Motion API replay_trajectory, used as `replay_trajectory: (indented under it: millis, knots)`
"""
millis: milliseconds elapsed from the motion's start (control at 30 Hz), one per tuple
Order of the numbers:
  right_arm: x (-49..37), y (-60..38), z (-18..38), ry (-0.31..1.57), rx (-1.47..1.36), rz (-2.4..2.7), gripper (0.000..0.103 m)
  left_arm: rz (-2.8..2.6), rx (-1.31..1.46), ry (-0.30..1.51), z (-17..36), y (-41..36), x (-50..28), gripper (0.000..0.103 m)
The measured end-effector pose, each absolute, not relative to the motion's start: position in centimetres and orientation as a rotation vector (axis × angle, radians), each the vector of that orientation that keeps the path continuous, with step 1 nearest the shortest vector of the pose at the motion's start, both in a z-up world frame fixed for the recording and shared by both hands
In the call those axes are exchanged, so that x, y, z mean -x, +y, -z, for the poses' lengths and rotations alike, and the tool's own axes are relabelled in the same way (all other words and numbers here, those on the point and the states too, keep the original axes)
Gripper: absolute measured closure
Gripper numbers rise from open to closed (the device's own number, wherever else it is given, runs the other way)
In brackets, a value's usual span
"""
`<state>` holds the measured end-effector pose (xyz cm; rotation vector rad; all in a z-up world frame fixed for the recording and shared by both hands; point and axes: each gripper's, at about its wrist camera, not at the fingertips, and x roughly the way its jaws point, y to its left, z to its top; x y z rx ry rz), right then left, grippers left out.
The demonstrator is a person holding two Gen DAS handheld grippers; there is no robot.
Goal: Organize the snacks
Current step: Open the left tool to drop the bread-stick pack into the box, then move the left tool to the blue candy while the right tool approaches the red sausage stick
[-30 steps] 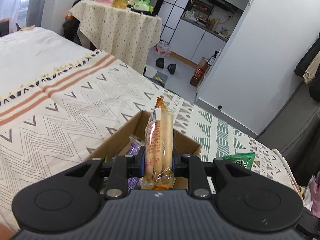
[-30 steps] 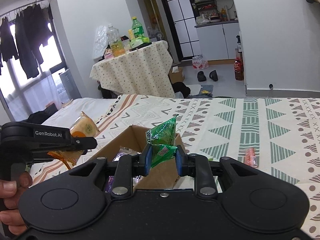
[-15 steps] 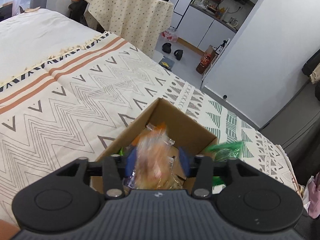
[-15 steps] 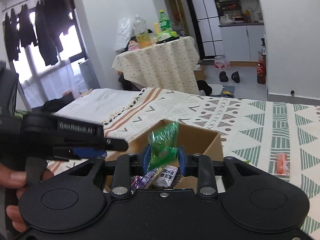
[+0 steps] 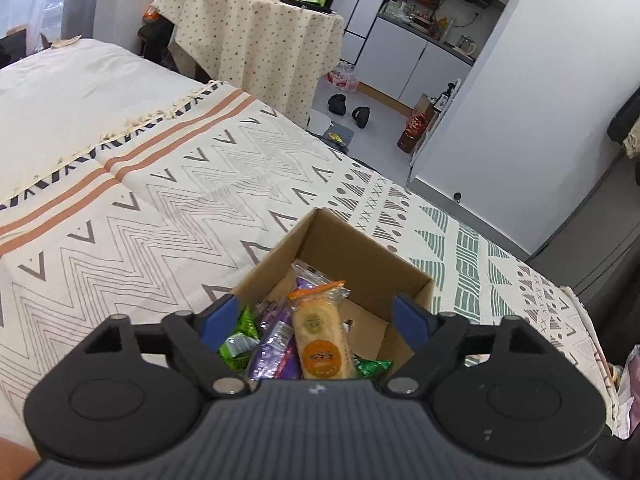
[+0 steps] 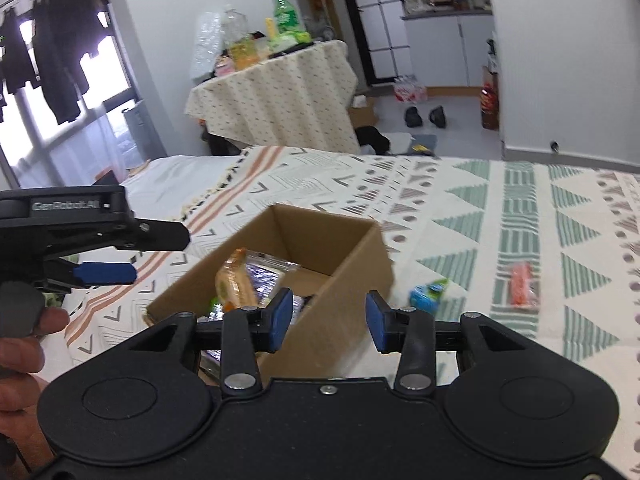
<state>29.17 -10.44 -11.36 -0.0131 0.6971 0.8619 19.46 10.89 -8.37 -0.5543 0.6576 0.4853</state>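
Holding my left hand-held gripper spread wide over the cardboard box on the bed, biscuit pack lying inside among snacks, my right hand-held gripper spread empty, blue packet and orange packet on the blanket.

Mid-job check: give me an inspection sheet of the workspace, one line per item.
Surface: patterned bedspread on a bed.
Job's things: open cardboard box holding an orange-labelled cracker pack, purple and green packets; blue snack and orange snack loose on the spread.
Clutter: nothing seen.
Grippers: left tool and right tool both open, empty.
Cables: nothing seen.
Surroundings: covered table with bottles, kitchen cabinets, shoes on floor.
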Motion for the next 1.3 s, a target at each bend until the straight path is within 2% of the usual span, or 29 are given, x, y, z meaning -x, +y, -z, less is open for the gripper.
replay_trajectory:
  millis: [133,267,667,1100,1300]
  knots:
    - [-29.9,-11.8,11.5,0.713,-0.007,-0.830,0.062,-0.460,0.550,0.669,8.4,9.9,-20.3,0.017]
    - [-30.7,-13.1,11.4,0.722,-0.028,-0.814,0.056,-0.439,0.537,0.680,8.5,8.6,-21.2,0.017]
    - [-33.1,-16.8,11.7,0.752,-0.082,-0.768,0.052,-0.367,0.495,0.710,8.7,4.2,-24.8,0.016]
    - [-36.0,-19.6,13.9,0.791,-0.135,-0.694,0.051,-0.335,0.454,0.737,10.6,0.5,-28.8,0.017]
    - [-37.7,-20.3,15.4,0.809,-0.163,-0.655,0.051,-0.303,0.427,0.747,12.0,-1.2,-31.0,0.021]
